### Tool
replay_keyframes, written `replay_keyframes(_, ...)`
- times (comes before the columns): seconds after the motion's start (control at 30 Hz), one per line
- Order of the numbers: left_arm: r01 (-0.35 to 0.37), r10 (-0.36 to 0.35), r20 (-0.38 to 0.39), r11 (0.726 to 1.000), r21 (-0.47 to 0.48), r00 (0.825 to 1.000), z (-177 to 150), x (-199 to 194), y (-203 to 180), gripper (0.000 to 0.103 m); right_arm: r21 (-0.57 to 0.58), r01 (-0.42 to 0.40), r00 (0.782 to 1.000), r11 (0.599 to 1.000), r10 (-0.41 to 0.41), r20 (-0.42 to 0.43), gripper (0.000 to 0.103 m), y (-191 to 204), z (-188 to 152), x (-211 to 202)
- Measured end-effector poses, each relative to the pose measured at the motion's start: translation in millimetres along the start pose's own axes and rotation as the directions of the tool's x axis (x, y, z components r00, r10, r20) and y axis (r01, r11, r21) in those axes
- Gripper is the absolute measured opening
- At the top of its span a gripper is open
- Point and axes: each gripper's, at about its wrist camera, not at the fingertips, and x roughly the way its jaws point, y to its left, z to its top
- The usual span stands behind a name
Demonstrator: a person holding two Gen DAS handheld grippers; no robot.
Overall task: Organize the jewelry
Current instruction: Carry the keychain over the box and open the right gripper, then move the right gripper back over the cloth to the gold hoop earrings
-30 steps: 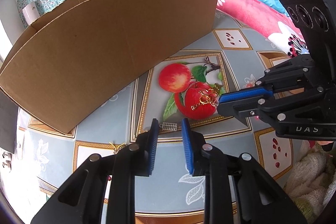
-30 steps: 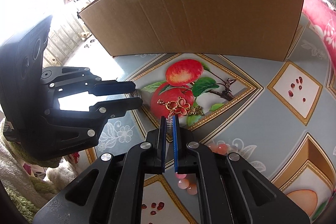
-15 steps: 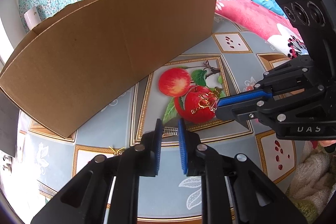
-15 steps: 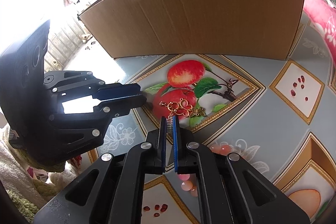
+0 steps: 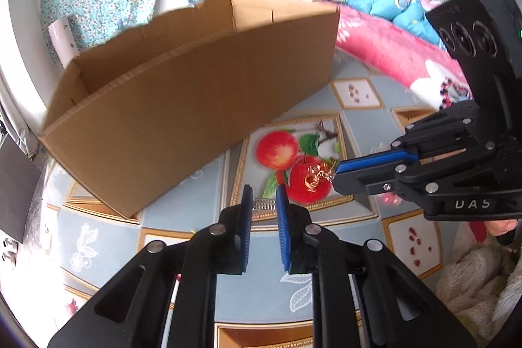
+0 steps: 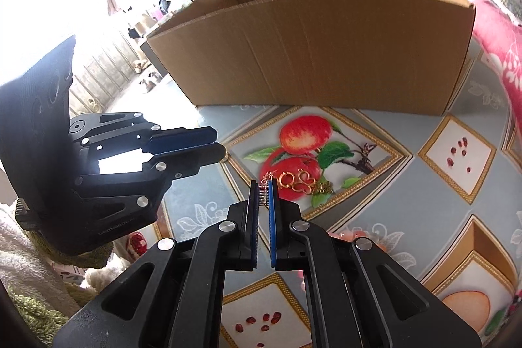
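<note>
The right gripper (image 6: 264, 185) is closed on the gold flower-link chain (image 6: 301, 180), which trails toward 3 o'clock. The brown cardboard box (image 6: 326, 54) stands at 12 o'clock. The left gripper (image 5: 264, 201) is nearly closed and holds nothing.

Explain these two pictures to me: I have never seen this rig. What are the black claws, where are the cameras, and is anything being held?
There is no robot here. A person holds a hand tool in each hand, each with a two-finger gripper and a wide-angle camera looking along its fingers.

The left view looks over the left gripper, with the other tool at the right edge. The right view looks over the right gripper.

Both are above a fruit-print tablecloth, in front of an open cardboard box.

The right gripper is shut on a gold ornament, which dangles from its tips. A small silver comb-like piece lies between the left gripper's tips. I cannot tell whether it is pinched or lying on the cloth.
</note>
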Motion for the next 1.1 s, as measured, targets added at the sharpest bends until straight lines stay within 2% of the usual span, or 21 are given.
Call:
replay_keyframes(0.23, -0.009, 0.011, 0.13, 1.0, -0.02, 0.991, 24.5, -47.6, 8.9, 0.014, -0.043, -0.013, 0.991, 0.999, 0.018, 0.133, 0.004, 16.0, 23.1, -35.8)
replay_keyframes(0.4, 0.029, -0.017, 0.232, 0.998, -0.05, 0.973, 58.0, -71.3, 25.2, 0.014, -0.077, -0.028, 0.961, 0.997, 0.048, 0.272, 0.004, 17.5, 59.1, -69.3)
replay_keyframes(0.47, 0.061, -0.044, 0.236, 0.996, -0.066, 0.971, 75.9, -66.9, 34.8, 0.014, -0.087, -0.047, 0.952, 0.995, 0.071, 0.298, 0.004, 15.1, 75.3, -71.3)
replay_keyframes(0.57, 0.075, -0.055, 0.19, 0.992, -0.1, 0.98, 104.8, -40.5, 53.4, 0.014, -0.085, -0.067, 0.954, 0.994, 0.089, 0.285, 0.004, 4.4, 106.0, -58.6)
replay_keyframes(0.63, 0.125, -0.103, 0.144, 0.98, -0.153, 0.984, 119.2, -20.8, 70.7, 0.014, -0.067, -0.091, 0.963, 0.994, 0.105, 0.249, 0.004, -10.9, 126.9, -45.1)
replay_keyframes(0.7, 0.172, -0.158, 0.078, 0.96, -0.223, 0.984, 135.4, 7.0, 89.0, 0.014, -0.033, -0.106, 0.976, 0.994, 0.11, 0.187, 0.004, -30.3, 141.7, -31.6)
replay_keyframes(0.77, 0.183, -0.183, 0.025, 0.949, -0.255, 0.983, 149.0, 32.9, 100.3, 0.014, 0.004, -0.098, 0.988, 0.995, 0.097, 0.116, 0.004, -46.3, 155.4, -11.3)
replay_keyframes(0.9, 0.158, -0.18, -0.051, 0.944, -0.291, 0.982, 168.0, 68.9, 111.0, 0.014, 0.035, -0.091, 0.995, 0.995, 0.09, 0.049, 0.007, -67.7, 171.6, 11.8)
replay_keyframes(1.0, 0.113, -0.155, -0.108, 0.94, -0.321, 0.982, 172.7, 89.4, 114.1, 0.014, 0.059, -0.071, 0.997, 0.996, 0.069, 0.041, 0.013, -83.4, 176.6, 17.2)
replay_keyframes(1.1, 0.148, -0.202, -0.112, 0.919, -0.365, 0.973, 172.1, 92.1, 116.3, 0.021, 0.078, -0.072, 0.996, 0.994, 0.068, 0.059, 0.016, -91.4, 177.2, 12.5)
